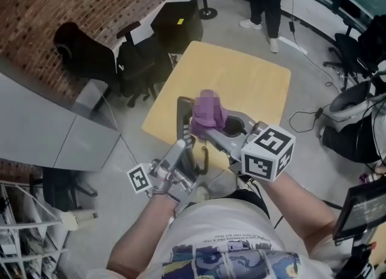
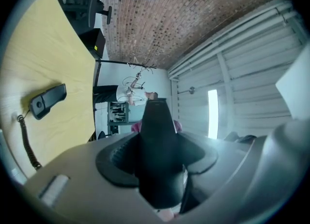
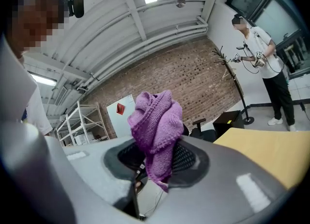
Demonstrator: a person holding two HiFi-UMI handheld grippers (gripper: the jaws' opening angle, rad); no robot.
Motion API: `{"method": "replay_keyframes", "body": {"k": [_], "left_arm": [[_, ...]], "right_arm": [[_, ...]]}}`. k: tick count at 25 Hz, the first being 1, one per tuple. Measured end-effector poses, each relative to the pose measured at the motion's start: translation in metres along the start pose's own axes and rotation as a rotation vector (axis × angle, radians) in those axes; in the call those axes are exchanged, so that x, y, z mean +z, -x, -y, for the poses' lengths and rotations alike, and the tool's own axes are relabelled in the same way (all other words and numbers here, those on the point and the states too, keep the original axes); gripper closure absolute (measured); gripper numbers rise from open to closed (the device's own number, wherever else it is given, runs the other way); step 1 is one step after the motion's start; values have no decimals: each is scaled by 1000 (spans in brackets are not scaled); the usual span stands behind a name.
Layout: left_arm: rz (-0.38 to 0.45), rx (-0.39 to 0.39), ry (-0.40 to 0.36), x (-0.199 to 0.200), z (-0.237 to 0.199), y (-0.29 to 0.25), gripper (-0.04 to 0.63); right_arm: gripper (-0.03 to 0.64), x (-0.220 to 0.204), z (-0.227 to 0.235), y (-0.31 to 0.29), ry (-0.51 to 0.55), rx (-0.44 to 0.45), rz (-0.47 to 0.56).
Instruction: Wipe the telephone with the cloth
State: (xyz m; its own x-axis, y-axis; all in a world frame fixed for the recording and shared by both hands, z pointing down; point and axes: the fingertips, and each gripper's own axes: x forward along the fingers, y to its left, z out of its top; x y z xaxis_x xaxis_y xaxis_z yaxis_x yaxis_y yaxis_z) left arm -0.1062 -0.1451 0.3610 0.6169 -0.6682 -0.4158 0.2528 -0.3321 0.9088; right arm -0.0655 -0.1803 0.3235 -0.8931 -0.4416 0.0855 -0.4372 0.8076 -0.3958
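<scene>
Above a yellow table [image 1: 241, 84], the left gripper [image 1: 184, 144] clamps the stiff, likely slippery telephone [image 1: 183, 115] by one edge while the right gripper [image 1: 209, 125] pinches the soft, limp cloth [image 1: 208, 110].

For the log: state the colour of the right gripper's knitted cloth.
It is a purple knitted cloth, clearest in the right gripper view.

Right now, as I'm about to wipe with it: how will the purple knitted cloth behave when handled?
Probably floppy: the purple knitted cloth sits bunched in soft folds in the right gripper, shut on it. Likely light: the bunch keeps its shape above the jaws. The coarse knit should resist slipping, but might snag.
</scene>
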Motion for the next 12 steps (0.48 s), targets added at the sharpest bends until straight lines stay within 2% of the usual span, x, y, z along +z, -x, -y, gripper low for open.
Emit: {"method": "replay_keyframes", "body": {"k": [12], "left_arm": [[13,-16,6,24,1,20,341]], "right_arm": [[495,-48,-49,-12,-3,21,-67]]}}
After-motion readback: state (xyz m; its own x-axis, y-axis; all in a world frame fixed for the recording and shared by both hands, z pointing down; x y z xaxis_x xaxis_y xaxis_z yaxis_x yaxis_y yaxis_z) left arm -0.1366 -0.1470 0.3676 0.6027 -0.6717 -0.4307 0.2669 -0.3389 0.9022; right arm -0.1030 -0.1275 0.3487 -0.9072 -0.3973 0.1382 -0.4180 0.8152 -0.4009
